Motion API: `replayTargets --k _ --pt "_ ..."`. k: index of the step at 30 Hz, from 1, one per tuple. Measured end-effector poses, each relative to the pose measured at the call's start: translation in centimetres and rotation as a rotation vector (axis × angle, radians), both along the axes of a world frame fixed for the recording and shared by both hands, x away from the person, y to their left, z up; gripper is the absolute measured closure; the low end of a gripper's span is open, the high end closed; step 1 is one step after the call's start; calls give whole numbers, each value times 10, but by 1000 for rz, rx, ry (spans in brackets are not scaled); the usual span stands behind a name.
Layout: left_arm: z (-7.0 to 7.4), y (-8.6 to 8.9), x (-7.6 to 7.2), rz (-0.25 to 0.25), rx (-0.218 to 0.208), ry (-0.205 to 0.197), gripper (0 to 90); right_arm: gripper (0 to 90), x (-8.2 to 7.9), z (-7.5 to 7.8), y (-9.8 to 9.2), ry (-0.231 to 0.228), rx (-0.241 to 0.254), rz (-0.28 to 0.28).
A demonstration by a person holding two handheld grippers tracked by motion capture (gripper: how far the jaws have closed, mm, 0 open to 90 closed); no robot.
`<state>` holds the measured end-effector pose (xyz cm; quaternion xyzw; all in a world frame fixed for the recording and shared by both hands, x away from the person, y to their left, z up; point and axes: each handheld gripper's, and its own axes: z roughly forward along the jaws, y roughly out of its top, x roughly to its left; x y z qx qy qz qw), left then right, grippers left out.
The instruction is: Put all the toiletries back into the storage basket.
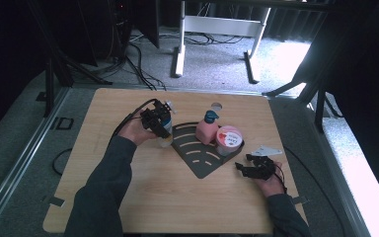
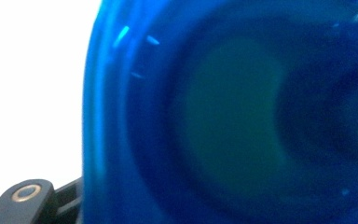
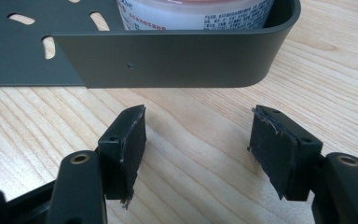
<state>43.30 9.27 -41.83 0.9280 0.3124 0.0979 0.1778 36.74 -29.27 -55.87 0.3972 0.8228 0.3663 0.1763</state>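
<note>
A dark grey fan-shaped tray (image 1: 201, 160) with slots lies mid-table. In it stand a pink bottle (image 1: 206, 131) with a teal cap and a white tub (image 1: 229, 138) with a red-and-white lid. At the tray's left edge my left gripper (image 1: 163, 129) is shut on a bottle with a blue top and pale body (image 1: 166, 140). Its blue surface (image 2: 233, 116) is blurred and very close in the left gripper view. My right gripper (image 1: 246, 170) rests low on the table right of the tray. Its jaws (image 3: 198, 121) stand open on bare wood, just short of the tray's wall (image 3: 168, 56) and the tub (image 3: 191, 14).
The wooden table (image 1: 177, 197) has a round hole (image 1: 216, 105) near its far edge. Bare wood lies in front of the tray and at the left. Beyond the table are grey carpet, cables and the white legs of a desk (image 1: 180, 54).
</note>
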Motion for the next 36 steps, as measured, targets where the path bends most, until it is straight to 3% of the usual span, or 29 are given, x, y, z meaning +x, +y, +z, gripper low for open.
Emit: replayTargets --k 36 --pt "3 -29 12 -29 -8 -8 556 356 0 0 0 1 1 0"
